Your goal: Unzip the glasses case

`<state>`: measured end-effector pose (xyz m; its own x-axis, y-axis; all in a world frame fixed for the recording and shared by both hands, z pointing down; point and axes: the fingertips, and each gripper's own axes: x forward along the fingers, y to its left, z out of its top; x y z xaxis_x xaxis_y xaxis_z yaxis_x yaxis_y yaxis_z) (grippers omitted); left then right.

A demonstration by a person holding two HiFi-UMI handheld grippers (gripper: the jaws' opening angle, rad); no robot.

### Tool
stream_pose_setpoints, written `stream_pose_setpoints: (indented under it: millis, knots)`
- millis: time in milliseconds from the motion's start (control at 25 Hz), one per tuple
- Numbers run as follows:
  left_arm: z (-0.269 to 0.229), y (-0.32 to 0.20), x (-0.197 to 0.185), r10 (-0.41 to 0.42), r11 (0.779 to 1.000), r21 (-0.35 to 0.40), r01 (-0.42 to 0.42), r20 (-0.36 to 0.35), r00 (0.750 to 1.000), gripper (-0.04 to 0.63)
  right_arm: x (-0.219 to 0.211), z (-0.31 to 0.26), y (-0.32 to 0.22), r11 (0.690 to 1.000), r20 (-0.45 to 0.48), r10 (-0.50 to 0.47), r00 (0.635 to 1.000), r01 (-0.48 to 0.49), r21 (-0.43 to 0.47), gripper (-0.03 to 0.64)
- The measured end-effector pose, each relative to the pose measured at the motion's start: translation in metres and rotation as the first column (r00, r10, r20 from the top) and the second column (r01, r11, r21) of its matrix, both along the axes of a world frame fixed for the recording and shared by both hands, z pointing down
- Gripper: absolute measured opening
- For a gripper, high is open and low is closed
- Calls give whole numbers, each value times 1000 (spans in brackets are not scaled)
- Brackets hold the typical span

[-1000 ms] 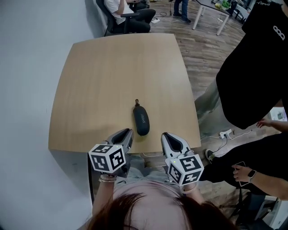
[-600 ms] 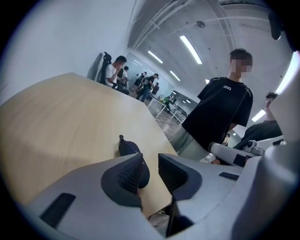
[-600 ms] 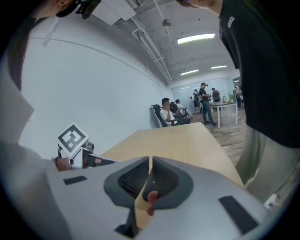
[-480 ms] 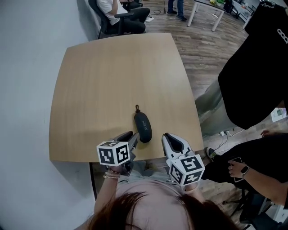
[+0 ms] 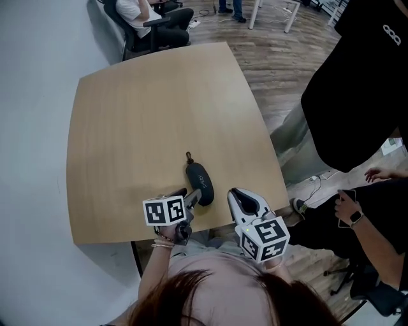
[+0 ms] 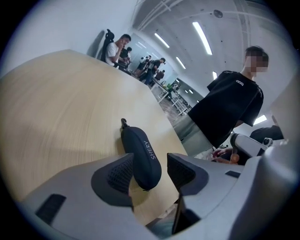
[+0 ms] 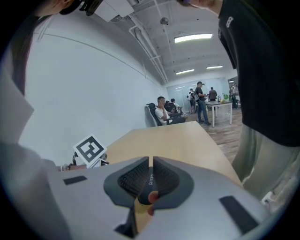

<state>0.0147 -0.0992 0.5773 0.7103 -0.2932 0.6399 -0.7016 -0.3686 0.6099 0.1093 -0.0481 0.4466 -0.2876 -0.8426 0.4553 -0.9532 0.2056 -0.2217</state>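
Note:
A dark, oblong glasses case (image 5: 199,181) lies on the wooden table (image 5: 146,114) near its front edge, with its zipper pull and loop at the far end (image 5: 187,155). My left gripper (image 5: 192,198) is low over the table and its jaws are opening. The near end of the case (image 6: 141,154) sits between them, close to the left pad, with a gap on the right side. My right gripper (image 5: 236,193) hovers at the table's front edge, right of the case. It is shut with nothing in it (image 7: 151,164).
A person in a black shirt (image 5: 357,83) stands close to the table's right side, and another hand holds a phone (image 5: 349,205) lower right. A seated person on an office chair (image 5: 143,19) is behind the far edge. A grey wall (image 5: 32,95) borders the left.
My left gripper has come forward and down from the table's front edge to the case, and its jaws have opened around the near end. The right gripper has barely shifted.

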Motion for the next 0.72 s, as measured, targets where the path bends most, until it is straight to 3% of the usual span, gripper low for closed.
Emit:
stream_pose_setpoints:
  millis: [360, 720]
  knots:
    - [32, -7, 12, 31, 996, -90, -28, 29, 999, 276, 11, 0, 0, 999, -6, 49, 999, -49, -10, 18]
    - [49, -11, 28, 55, 989, -141, -50, 29, 998, 301, 27, 5, 4, 995, -14, 101, 995, -101, -21, 18]
